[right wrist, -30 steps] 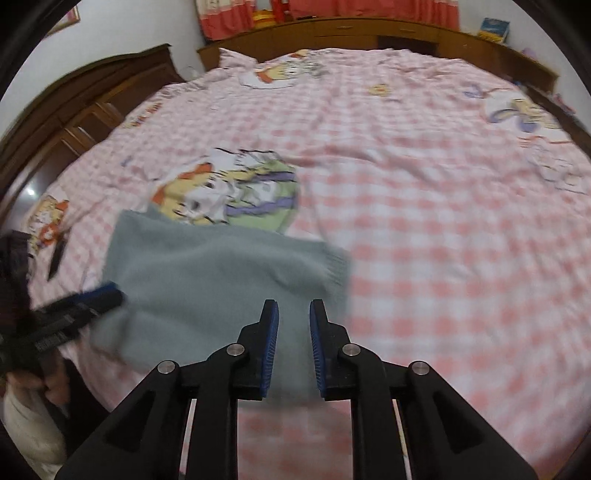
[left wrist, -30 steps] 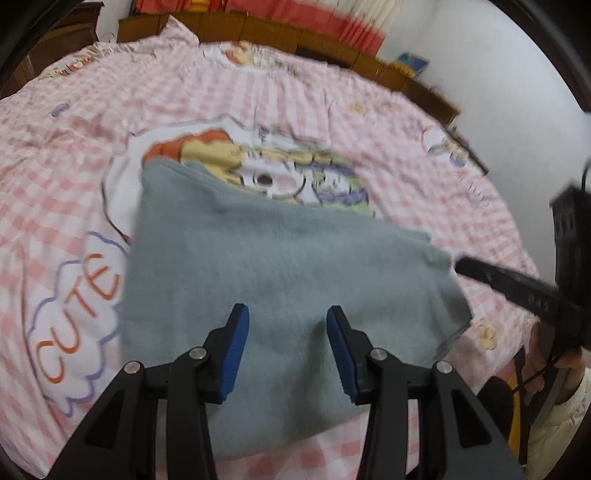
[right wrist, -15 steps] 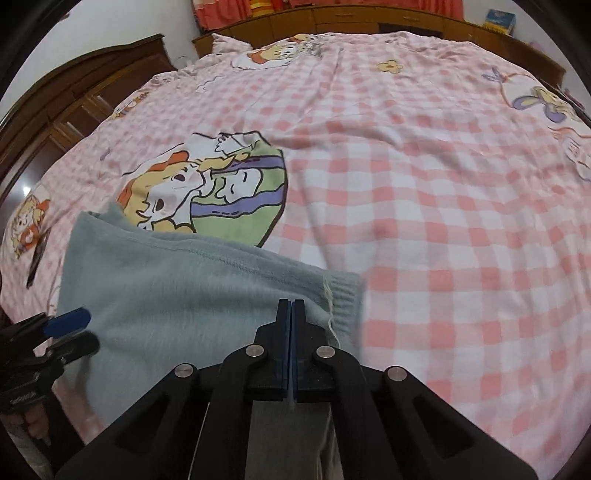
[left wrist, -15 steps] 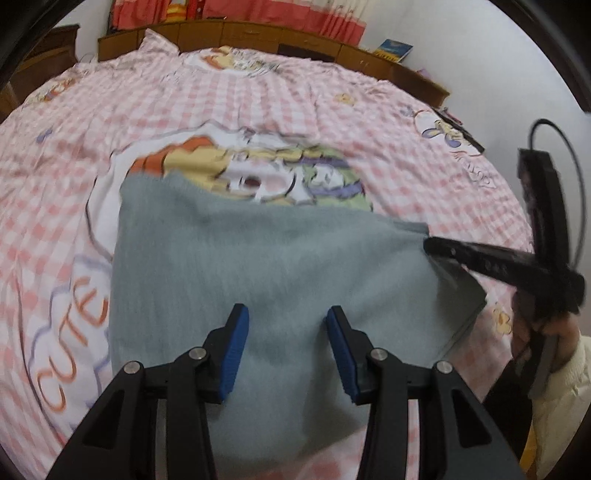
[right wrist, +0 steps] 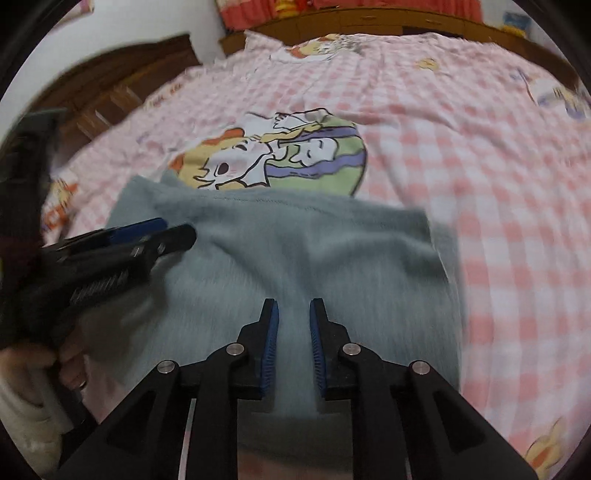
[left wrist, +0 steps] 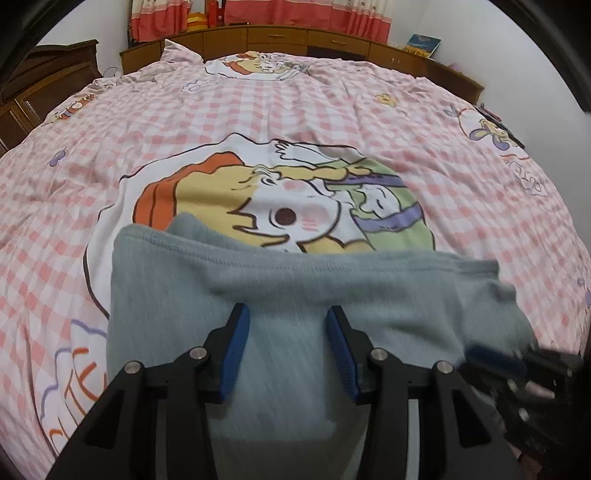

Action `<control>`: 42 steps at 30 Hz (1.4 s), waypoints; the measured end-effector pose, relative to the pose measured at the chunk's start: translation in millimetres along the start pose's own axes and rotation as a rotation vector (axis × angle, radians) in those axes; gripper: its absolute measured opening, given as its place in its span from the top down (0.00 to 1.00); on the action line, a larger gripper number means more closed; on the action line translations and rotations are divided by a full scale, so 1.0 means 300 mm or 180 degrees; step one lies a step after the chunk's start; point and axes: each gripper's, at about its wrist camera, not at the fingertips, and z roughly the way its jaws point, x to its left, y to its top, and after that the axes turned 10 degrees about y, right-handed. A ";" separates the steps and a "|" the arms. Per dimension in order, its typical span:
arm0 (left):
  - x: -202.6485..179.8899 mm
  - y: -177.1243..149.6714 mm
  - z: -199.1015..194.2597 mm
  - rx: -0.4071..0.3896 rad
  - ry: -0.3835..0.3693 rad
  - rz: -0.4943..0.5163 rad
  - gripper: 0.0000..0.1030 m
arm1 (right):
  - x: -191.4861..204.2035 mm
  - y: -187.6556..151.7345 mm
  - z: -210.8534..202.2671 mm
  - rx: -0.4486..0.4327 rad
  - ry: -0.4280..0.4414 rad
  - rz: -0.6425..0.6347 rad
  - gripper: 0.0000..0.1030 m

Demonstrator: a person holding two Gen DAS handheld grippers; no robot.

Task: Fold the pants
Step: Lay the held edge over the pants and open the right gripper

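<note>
The grey pants (left wrist: 295, 295) lie folded into a broad block on the near part of the bed (left wrist: 332, 110), their far edge covering the lower rim of the big cartoon print (left wrist: 280, 206) on the pink checked bedcover (left wrist: 92, 177). The left tongs (left wrist: 288, 350) hang over the near middle of the cloth with the blue pads (left wrist: 234, 350) spread wide and nothing between them. The right tongs (right wrist: 293, 343) are also over the pants, nearer the right side of the block, the pads parted by a narrow gap and gripping nothing. In the right wrist view the left tongs (right wrist: 162, 230) reach in from the left over the far left corner of the pants, with the person's hand (right wrist: 55, 365) and a pale sleeve below them; in the left wrist view the right tongs (left wrist: 495, 356) show at the lower right edge (blurred, so details are hard to read). Orange lettering (left wrist: 74, 376) on the bedcover sits just left of the pants. At the far end of the bed a pillow (left wrist: 258, 66) rests against a row of wooden cabinets (left wrist: 277, 37), with red curtains (left wrist: 295, 14) above. A dark wooden wardrobe (left wrist: 40, 81) stands to the left, and a book (left wrist: 423, 44) lies on the cabinet top at the far right.
</note>
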 end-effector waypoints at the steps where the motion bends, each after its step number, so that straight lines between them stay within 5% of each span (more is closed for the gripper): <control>1: 0.002 0.008 0.008 -0.0001 0.0006 0.0013 0.55 | -0.011 -0.014 -0.010 0.0010 0.0041 0.0044 0.83; 7: 0.039 -0.017 -0.048 -0.0017 -0.0195 0.0023 0.55 | 0.000 -0.066 -0.066 0.0085 0.0021 0.0073 0.82; 12: 0.107 -0.079 -0.110 -0.0001 -0.0255 -0.0201 0.55 | 0.006 0.015 -0.108 -0.0186 0.0068 0.0087 0.82; 15: 0.142 -0.103 -0.115 0.0038 -0.0241 -0.0264 0.55 | -0.009 0.085 -0.062 -0.0193 -0.0007 0.0100 0.82; 17: 0.161 -0.117 -0.123 0.0034 -0.0256 -0.0252 0.55 | -0.035 0.116 -0.007 -0.0122 -0.0300 0.0040 0.82; 20: 0.186 -0.139 -0.156 0.0037 -0.0273 -0.0246 0.55 | -0.094 0.125 0.012 -0.0122 -0.0208 0.0165 0.85; 24: 0.218 -0.172 -0.212 0.0092 -0.0440 -0.0370 0.55 | -0.090 0.111 -0.028 -0.0148 -0.0189 0.0256 0.84; 36: 0.217 -0.304 -0.237 0.0168 -0.0270 -0.0190 0.54 | 0.039 -0.092 -0.058 -0.0016 -0.0249 -0.0240 0.83; 42: 0.224 -0.344 -0.250 0.0212 -0.0231 -0.0245 0.54 | -0.022 -0.121 -0.093 -0.0064 -0.0010 0.0156 0.83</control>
